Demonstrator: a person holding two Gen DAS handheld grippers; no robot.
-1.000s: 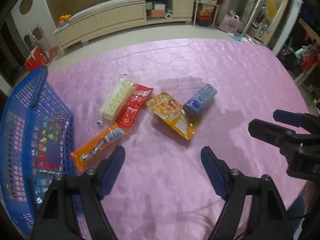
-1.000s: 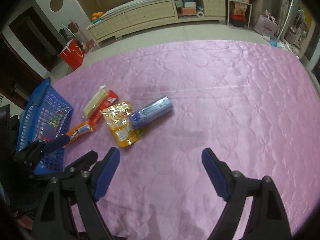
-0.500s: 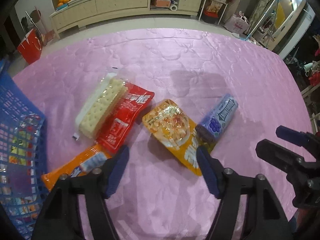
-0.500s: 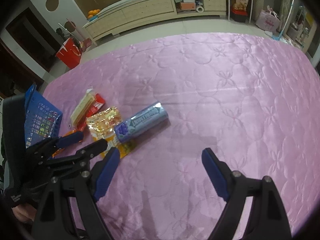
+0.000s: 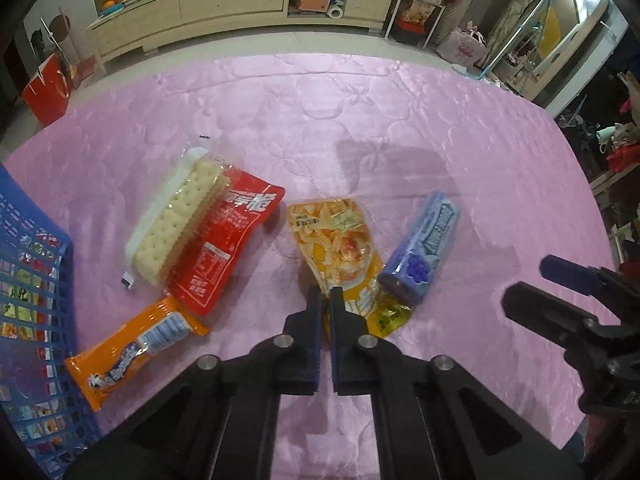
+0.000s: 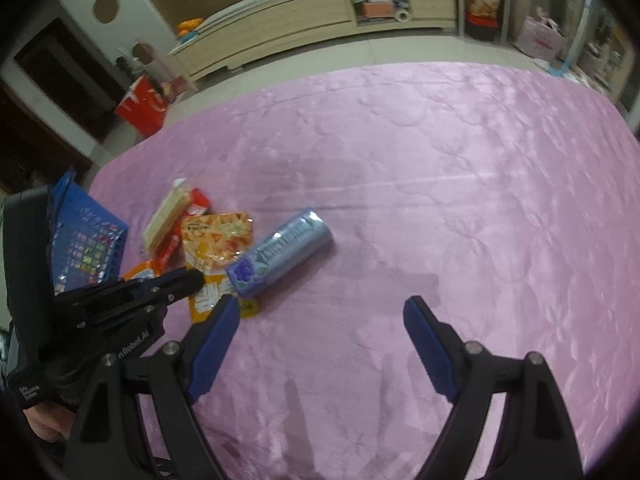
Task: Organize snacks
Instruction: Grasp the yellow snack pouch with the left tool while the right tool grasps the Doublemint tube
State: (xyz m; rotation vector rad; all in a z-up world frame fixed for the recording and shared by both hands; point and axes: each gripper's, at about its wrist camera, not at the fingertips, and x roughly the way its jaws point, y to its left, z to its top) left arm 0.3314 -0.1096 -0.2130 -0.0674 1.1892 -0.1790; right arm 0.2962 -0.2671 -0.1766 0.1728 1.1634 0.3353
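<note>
Over pink quilt point(image 5: 360, 120), steep left claw point(image 5: 325, 295)

Dim indoor light, coolish cast. Soft sheen across the pink bedcover point(image 5: 360, 120), brighter in the right wrist view. Faint grey shadows near mid-cover. Strong fisheye bending and black vignette at corners. Background slightly soft.

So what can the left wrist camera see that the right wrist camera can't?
Only the left wrist view shows the left gripper from behind, its jaws shut on the near edge of the yellow snack pouch, and the whole orange wrapper.

Only the right wrist view shows the right gripper with its jaws wide open and nothing between them.

Both show the purple pack, cracker pack, red packet, blue basket and pink cloth.
</note>
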